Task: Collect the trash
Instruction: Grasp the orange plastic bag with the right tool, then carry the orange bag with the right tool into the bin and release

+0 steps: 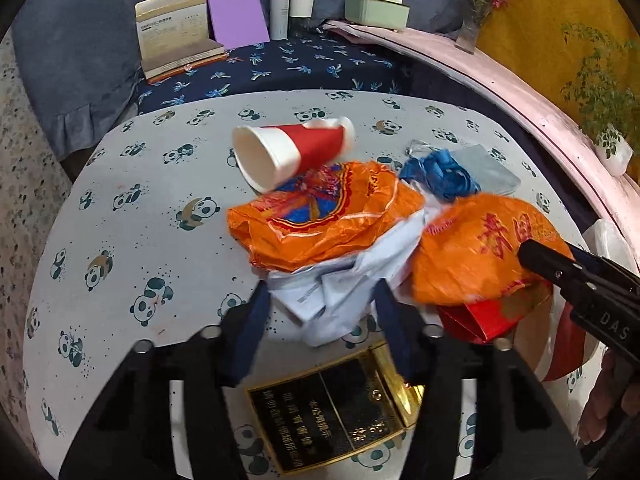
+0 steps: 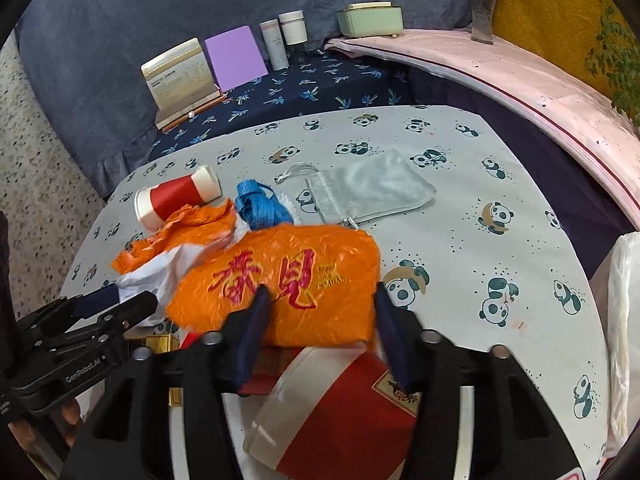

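Trash lies heaped on the panda tablecloth (image 1: 120, 240). My left gripper (image 1: 324, 304) is open, with a crumpled white bag (image 1: 332, 292) lying between its blue pads. Behind it sit an orange bag (image 1: 320, 212) and a tipped red-and-white paper cup (image 1: 288, 152). A black-and-gold box (image 1: 332, 412) lies under that gripper. My right gripper (image 2: 320, 300) straddles a second orange bag (image 2: 280, 280) with red characters. That bag lies flat and unbunched between the jaws, which stand partly open. Below it sits a red-and-white paper tub (image 2: 340, 408). Blue ribbon (image 2: 256, 204) lies behind.
A silver drawstring pouch (image 2: 372, 192) rests at the back right of the table. A white plastic bag (image 2: 624, 320) hangs at the right edge. Books, jars and a green box (image 1: 376, 10) stand on the dark cloth beyond. A pink ledge (image 1: 500, 76) curves along the right.
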